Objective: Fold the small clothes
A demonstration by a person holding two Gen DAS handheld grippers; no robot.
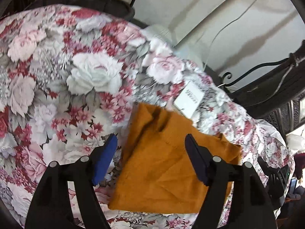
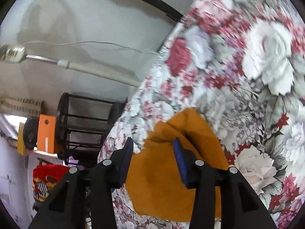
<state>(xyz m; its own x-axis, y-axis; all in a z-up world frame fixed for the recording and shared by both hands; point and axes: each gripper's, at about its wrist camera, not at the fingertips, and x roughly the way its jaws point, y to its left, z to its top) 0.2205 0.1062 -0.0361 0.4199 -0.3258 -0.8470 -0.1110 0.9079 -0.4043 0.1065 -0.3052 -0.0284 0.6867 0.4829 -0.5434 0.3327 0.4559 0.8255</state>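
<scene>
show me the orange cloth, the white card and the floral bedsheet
orange cloth [image 1: 162, 171], left wrist view, flat middle of the fabric
white card [image 1: 188, 99], left wrist view, centre of its face
floral bedsheet [image 1: 95, 76], left wrist view, big white rose

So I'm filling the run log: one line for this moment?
step: fold | cloth: orange, partly folded on floral sheet | left gripper: open over cloth | right gripper: open over cloth | held: nothing
</scene>
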